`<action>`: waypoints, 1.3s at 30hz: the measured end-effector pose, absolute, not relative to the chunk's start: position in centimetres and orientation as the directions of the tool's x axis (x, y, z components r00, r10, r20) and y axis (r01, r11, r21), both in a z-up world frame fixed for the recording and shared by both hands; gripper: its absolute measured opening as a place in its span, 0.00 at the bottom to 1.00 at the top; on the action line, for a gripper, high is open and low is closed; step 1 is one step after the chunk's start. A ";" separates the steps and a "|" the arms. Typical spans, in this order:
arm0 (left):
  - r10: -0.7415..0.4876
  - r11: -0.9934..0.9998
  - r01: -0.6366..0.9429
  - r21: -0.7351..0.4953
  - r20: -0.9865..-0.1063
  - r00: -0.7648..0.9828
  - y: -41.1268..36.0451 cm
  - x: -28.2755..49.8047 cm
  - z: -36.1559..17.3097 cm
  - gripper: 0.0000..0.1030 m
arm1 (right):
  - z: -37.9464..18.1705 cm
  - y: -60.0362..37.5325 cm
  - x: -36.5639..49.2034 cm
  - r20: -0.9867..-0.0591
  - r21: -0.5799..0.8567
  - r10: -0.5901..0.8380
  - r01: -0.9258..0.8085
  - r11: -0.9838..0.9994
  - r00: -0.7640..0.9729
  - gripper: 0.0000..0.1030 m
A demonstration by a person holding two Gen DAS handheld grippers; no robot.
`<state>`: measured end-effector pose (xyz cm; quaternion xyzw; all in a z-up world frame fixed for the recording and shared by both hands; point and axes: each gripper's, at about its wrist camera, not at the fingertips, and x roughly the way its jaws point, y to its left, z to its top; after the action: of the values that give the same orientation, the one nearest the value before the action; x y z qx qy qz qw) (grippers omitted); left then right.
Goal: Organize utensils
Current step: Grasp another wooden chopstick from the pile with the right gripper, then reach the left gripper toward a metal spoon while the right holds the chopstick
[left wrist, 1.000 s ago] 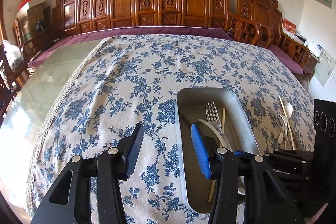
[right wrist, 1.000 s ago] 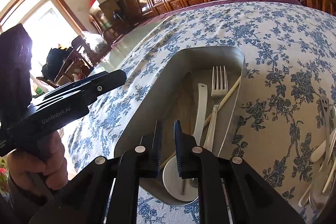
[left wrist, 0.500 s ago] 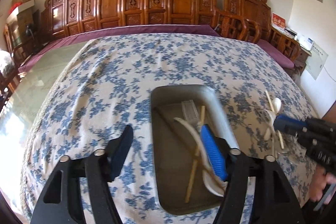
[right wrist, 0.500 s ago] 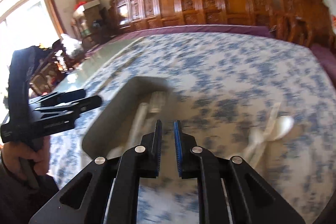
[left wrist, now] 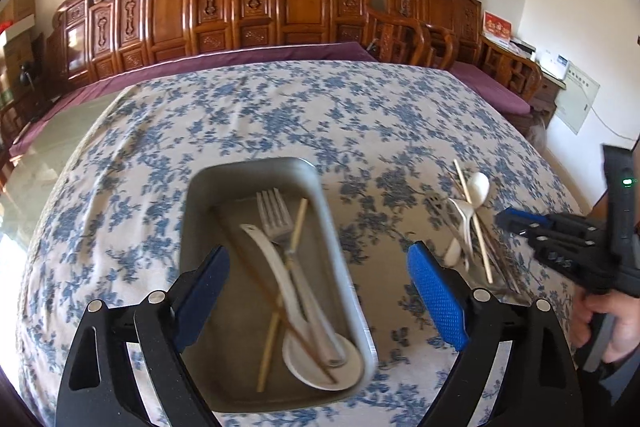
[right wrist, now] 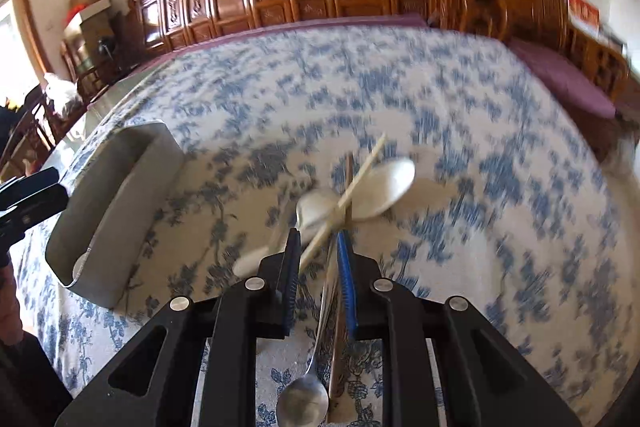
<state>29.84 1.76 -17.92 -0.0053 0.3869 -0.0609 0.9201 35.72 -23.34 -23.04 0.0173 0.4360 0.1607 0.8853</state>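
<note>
Left wrist view
Left gripper (left wrist: 316,291): held wide open with nothing between the pads, over the near end of the metal tray (left wrist: 200,211).
Tray contents: a metal fork (left wrist: 274,215), a white spoon (left wrist: 320,363) with its bowl at the near end, a pale chopstick (left wrist: 282,291) and a darker chopstick (left wrist: 276,311) crossing under them.
Loose pile (left wrist: 472,223): white spoons, chopsticks and some metal cutlery are seen on the flowered tablecloth (left wrist: 280,115), right of the tray and apart from it.
Right gripper (left wrist: 506,221): seen side-on at the right edge, near the pile.

Right wrist view
Right gripper (right wrist: 318,255): opened only narrowly, nothing gripped; the pile is seen through the gap.
Pile: a pale chopstick (right wrist: 360,179) is laid across a white spoon (right wrist: 384,187); a metal spoon (right wrist: 303,403) and a dark chopstick (right wrist: 338,355) lie nearer. The view is blurred.
Tray (right wrist: 116,203): seen to the left, its inside mostly hidden.

Step in hand
Judgement: a pick from the pile is being lined up.
Advice: the jaws should be widened, one piece chosen, preferably the uppermost chopstick, and closed on across its width so that neighbours are not dragged.
</note>
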 end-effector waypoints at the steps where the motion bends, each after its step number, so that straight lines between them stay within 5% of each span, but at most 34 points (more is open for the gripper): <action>1: -0.122 0.992 0.113 -0.061 -0.713 0.690 1.4 29.8 -18.0 0.84 | -23.4 -23.5 35.9 -0.771 0.189 0.308 -0.261 0.947 0.558 0.20; 17: -0.158 0.984 0.170 -0.056 -0.724 0.672 -1.8 29.2 -18.6 0.84 | -25.4 -22.6 36.8 -0.803 0.193 0.285 -0.223 0.955 0.523 0.20; 23: -0.161 0.982 0.181 -0.052 -0.729 0.665 -2.7 29.1 -19.0 0.84 | -24.8 -23.1 36.7 -0.793 0.214 0.305 -0.228 0.950 0.527 0.06; 39: -0.170 0.973 0.226 -0.033 -0.769 0.616 -7.1 28.3 -21.1 0.84 | -22.8 -27.6 36.0 -0.738 0.250 0.315 -0.192 0.949 0.597 0.06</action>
<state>28.26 -7.08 -21.07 0.0334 0.4238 -0.1103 0.8984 36.00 -27.63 -22.77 0.0722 0.4255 0.1422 0.8908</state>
